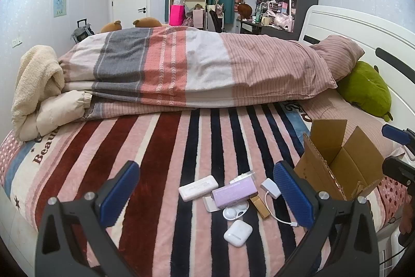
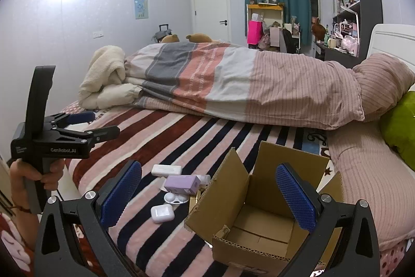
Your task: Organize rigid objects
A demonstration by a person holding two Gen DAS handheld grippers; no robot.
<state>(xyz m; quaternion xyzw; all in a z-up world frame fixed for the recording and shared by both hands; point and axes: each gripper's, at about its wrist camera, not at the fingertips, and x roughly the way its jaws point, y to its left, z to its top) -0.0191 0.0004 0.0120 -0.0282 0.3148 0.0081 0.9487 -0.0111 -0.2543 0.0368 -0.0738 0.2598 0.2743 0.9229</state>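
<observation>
Small rigid items lie together on the striped blanket [image 1: 160,147]: a white oblong case [image 1: 198,188], a purple box [image 1: 234,193], a round white contact-lens case [image 1: 235,211], a white earbud case [image 1: 238,233], a gold lipstick [image 1: 260,205] and a white adapter with cable [image 1: 270,188]. An open cardboard box [image 2: 262,209], empty, stands to their right. My left gripper [image 1: 207,195] is open, above the pile. My right gripper [image 2: 208,194] is open, over the box's left side. In the right wrist view the earbud case [image 2: 162,213], purple box [image 2: 182,183] and oblong case [image 2: 166,170] show left of the box.
A folded striped duvet [image 1: 197,69] and cream blanket [image 1: 39,90] lie across the bed behind. A pink pillow [image 1: 339,53] and green plush [image 1: 364,90] sit by the white headboard [image 1: 363,27] at right. The bed's edge runs along the lower left.
</observation>
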